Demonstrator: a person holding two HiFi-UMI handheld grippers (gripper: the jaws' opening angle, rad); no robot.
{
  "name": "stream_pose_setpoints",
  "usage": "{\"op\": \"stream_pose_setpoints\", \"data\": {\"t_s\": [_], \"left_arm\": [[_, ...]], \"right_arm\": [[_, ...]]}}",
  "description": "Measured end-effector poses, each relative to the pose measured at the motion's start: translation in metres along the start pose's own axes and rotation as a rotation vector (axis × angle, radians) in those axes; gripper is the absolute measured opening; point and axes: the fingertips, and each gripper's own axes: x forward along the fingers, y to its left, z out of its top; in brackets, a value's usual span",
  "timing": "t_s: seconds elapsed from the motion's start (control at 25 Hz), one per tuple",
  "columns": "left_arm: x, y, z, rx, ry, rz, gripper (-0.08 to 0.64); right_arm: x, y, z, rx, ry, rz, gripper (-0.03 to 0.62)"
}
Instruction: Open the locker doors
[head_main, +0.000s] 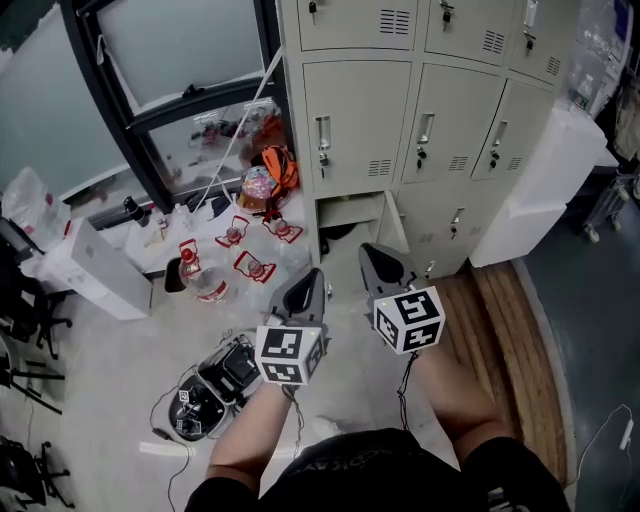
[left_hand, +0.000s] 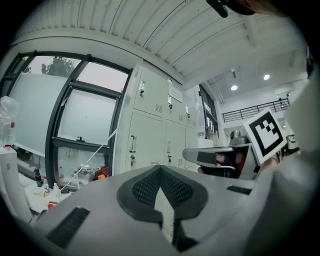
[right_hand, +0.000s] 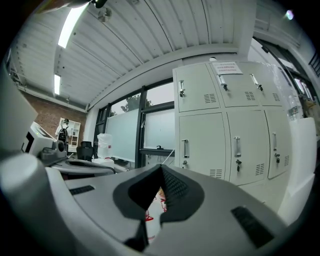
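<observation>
A bank of pale grey lockers (head_main: 356, 120) stands ahead; it also shows in the left gripper view (left_hand: 150, 135) and the right gripper view (right_hand: 210, 145). The middle-row doors are closed, each with a vertical handle (head_main: 322, 133). One bottom compartment (head_main: 348, 212) stands open, its door (head_main: 393, 226) swung out. My left gripper (head_main: 313, 276) and right gripper (head_main: 376, 252) are side by side in the air, pointing level at the lockers and short of them. Both have their jaws together with nothing between them, as the left (left_hand: 160, 170) and right (right_hand: 161, 169) gripper views show.
The floor at left holds red-labelled bottles (head_main: 200, 276), an orange bag (head_main: 280, 165), a white box (head_main: 100, 272) and a black device with cables (head_main: 210, 385). A white panel (head_main: 540, 190) leans at the lockers' right. A wooden strip (head_main: 510, 340) runs along the right.
</observation>
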Motion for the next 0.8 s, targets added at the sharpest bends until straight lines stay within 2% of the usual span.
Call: {"op": "stream_pose_setpoints", "data": {"t_s": [0.2,0.56,0.8], "left_arm": [[0.0,0.017,0.01,0.007,-0.008,-0.021,-0.002],[0.007,0.034,0.008,-0.019,-0.001,-0.017,-0.002],[0.031,0.046,0.011,-0.013,-0.009,-0.006,-0.002]], "right_arm": [[0.023,0.003,0.014,0.004,-0.017,-0.015,0.0],[0.057,0.007,0.02,0.0,-0.011,0.009,0.0],[0.093,-0.004,0.023,-0.008,-0.017,0.041,0.0]]}}
